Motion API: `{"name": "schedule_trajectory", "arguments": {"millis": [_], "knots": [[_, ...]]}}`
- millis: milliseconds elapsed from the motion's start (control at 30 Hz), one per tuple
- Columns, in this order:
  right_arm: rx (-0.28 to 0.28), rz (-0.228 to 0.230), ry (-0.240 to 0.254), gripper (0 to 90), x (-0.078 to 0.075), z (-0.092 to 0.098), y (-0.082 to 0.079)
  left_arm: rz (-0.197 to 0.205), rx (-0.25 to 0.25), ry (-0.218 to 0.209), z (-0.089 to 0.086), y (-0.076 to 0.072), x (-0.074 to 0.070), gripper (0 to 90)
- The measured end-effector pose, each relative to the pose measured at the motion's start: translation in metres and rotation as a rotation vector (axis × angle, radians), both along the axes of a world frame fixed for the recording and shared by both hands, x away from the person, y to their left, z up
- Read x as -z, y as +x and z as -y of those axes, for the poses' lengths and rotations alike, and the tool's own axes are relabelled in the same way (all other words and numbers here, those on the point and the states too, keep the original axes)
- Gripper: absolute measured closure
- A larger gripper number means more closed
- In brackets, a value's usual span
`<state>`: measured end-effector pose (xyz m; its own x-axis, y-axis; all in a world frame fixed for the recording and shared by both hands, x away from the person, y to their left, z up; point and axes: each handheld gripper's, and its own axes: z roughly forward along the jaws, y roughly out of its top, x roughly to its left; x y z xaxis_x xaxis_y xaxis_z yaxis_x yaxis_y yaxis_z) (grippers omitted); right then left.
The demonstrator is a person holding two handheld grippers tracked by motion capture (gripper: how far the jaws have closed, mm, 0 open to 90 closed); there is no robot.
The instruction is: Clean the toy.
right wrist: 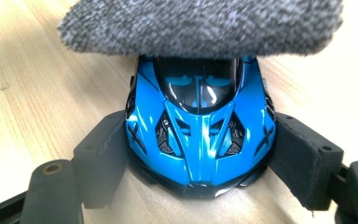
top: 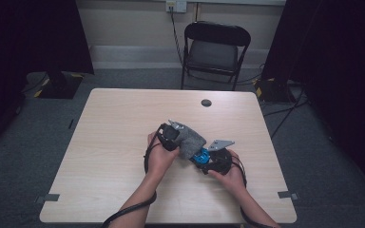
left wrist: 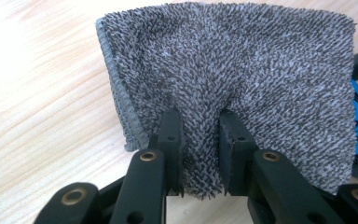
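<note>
A grey fluffy cloth (left wrist: 233,74) hangs folded in front of my left gripper (left wrist: 199,135), whose jaws are shut on a pinch of its lower edge. In the high view the cloth (top: 190,138) lies over the far part of a small blue toy car (top: 200,156) at the table's middle. My left gripper (top: 171,135) sits at the cloth's left. My right gripper (top: 214,159) holds the car from the right. In the right gripper view the blue car (right wrist: 200,126) sits squeezed between both pads of my right gripper (right wrist: 200,158), its far end hidden under the cloth (right wrist: 200,23).
The pale wooden table (top: 119,123) has a dark round cable hole (top: 206,102) near its far edge. A black folding chair (top: 214,47) stands behind the table. Dark curtains hang at both sides, and cables trail from both grippers toward the near edge.
</note>
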<state>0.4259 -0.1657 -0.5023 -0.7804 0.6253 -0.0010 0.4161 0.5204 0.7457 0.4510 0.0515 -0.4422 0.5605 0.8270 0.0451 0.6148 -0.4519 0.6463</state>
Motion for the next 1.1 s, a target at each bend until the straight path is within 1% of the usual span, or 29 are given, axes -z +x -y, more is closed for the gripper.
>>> {"name": "schedule_trajectory", "arguments": {"millis": [33, 67, 167, 233, 300, 367, 433, 467, 600, 633, 700, 767, 867, 900, 1000, 1100], "knots": [[0.000, 0.000, 0.000, 23.7, 0.000, 0.000, 0.000, 0.005, -0.009, -0.004, 0.000, 0.001, 0.000, 73.5], [-0.001, 0.000, -0.001, 23.7, 0.000, 0.000, 0.000, 0.008, -0.010, 0.008, -0.002, 0.002, 0.000, 73.5], [-0.001, 0.001, -0.001, 23.7, 0.000, 0.000, 0.000, 0.002, -0.024, 0.002, -0.006, 0.004, 0.001, 73.4], [0.000, 0.000, 0.000, 23.7, 0.000, 0.000, 0.000, 0.002, -0.031, -0.011, -0.008, 0.005, 0.002, 73.4], [0.000, 0.000, 0.000, 23.7, 0.000, 0.000, 0.000, 0.005, -0.033, -0.011, -0.010, 0.006, 0.002, 73.4], [0.000, 0.000, 0.000, 23.7, 0.000, 0.000, 0.000, 0.000, -0.045, -0.014, -0.011, 0.006, 0.002, 73.4], [0.000, 0.000, 0.000, 23.7, 0.000, 0.000, 0.000, 0.001, -0.051, -0.007, -0.015, 0.007, 0.002, 73.4], [-0.001, 0.000, -0.001, 23.7, 0.000, 0.000, 0.000, -0.001, -0.061, -0.010, -0.017, 0.007, 0.003, 73.4], [0.000, -0.001, 0.000, 23.7, 0.000, 0.000, 0.000, -0.010, -0.069, -0.012, -0.024, 0.008, 0.004, 73.5], [0.000, 0.000, 0.000, 23.7, 0.000, 0.000, 0.000, -0.006, -0.080, -0.019, -0.025, 0.008, 0.004, 73.5], [0.000, 0.000, 0.000, 23.7, 0.000, 0.000, 0.000, -0.009, -0.078, -0.016, -0.027, 0.008, 0.005, 73.5], [0.000, -0.001, 0.000, 23.7, 0.000, 0.000, 0.000, -0.008, -0.086, -0.009, -0.029, 0.008, 0.006, 73.5], [-0.002, -0.001, -0.001, 23.7, 0.000, 0.000, 0.000, -0.017, -0.097, -0.008, -0.034, 0.008, 0.007, 73.5], [-0.001, -0.001, 0.000, 23.7, 0.000, 0.000, 0.000, -0.013, -0.102, -0.018, -0.034, 0.008, 0.008, 73.5], [0.000, 0.000, 0.000, 23.7, 0.000, 0.000, 0.000, -0.019, -0.101, -0.005, -0.038, 0.009, 0.008, 73.5], [-0.002, -0.001, -0.001, 23.7, 0.000, 0.000, 0.000, -0.022, -0.112, -0.008, -0.041, 0.009, 0.008, 73.5]]}}
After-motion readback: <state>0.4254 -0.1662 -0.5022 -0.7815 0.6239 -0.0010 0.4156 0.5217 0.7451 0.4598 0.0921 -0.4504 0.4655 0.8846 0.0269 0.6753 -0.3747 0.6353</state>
